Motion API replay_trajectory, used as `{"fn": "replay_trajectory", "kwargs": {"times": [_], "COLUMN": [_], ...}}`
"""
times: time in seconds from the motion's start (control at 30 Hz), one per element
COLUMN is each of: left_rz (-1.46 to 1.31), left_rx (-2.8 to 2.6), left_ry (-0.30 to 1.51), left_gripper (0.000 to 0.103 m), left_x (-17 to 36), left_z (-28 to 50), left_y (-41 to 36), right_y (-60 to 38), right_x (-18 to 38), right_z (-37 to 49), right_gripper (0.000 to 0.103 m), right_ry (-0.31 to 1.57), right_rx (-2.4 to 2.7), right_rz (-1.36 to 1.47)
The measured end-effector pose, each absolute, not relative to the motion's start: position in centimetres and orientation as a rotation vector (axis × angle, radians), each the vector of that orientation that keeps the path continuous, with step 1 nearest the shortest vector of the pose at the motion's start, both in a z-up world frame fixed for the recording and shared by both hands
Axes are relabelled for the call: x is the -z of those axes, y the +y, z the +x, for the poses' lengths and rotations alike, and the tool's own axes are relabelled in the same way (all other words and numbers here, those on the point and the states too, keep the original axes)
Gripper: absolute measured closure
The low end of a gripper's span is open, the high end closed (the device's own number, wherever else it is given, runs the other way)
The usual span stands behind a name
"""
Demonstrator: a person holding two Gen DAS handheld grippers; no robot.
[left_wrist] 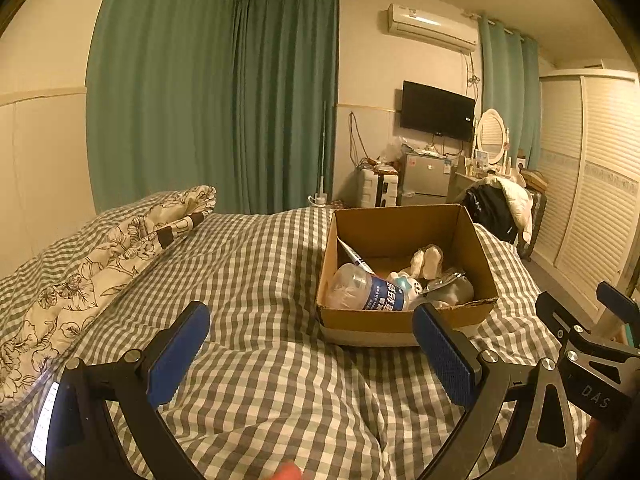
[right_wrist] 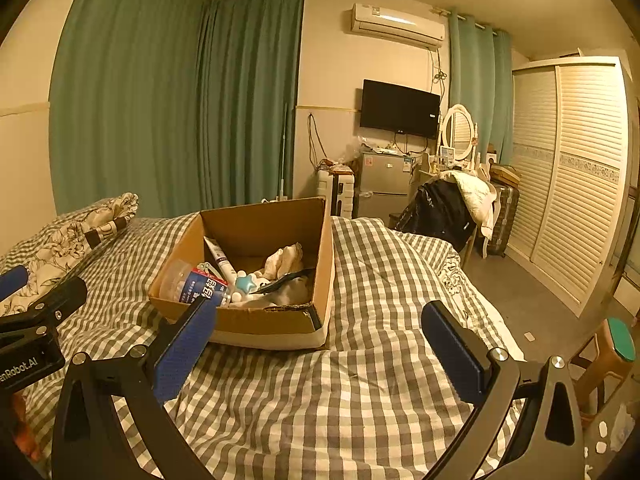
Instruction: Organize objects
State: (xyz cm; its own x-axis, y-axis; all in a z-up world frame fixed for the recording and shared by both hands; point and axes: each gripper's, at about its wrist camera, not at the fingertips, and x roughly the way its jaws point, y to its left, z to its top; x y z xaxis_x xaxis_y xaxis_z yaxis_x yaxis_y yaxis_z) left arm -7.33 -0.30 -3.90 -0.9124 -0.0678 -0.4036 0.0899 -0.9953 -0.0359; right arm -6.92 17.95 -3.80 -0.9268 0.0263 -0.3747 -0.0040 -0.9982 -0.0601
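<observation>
My cardboard box (left_wrist: pixel 404 320) sits on the checked bedspread (left_wrist: pixel 260 380), holding a blue-labelled water bottle (left_wrist: pixel 366 292), a white tube (right_wrist: pixel 219 259), a teal star toy (right_wrist: pixel 245 283) and pale cloth (right_wrist: pixel 285 259). "DAS" marks the right gripper (right_wrist: pixel 320 344). Both it and my left gripper (left_wrist: pixel 310 346) are spread wide and empty, just short of the box.

In the left wrist view the cardboard box's (left_wrist: pixel 404 318) near wall hides the lower side of the water bottle (left_wrist: pixel 362 289), and the grey item (left_wrist: pixel 454 290) beside it is too crumpled to identify. The right gripper (left_wrist: pixel 592 328) is cut off by the frame's right edge.
</observation>
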Motion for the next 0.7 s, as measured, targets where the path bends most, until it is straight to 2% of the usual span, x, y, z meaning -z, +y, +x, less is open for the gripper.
{"fn": "replay_trajectory", "kwargs": {"times": [0.7], "left_rz": [0.644], "left_rx": [2.996], "left_ry": [0.074], "left_gripper": [0.0], "left_x": [4.06], "left_z": [-7.28], "left_y": [-0.25], "right_y": [17.83], "right_x": [4.05], "right_z": [-7.25], "right_gripper": [0.0], "right_ry": [-0.102], "right_rx": [-3.064], "right_rz": [-0.613]}}
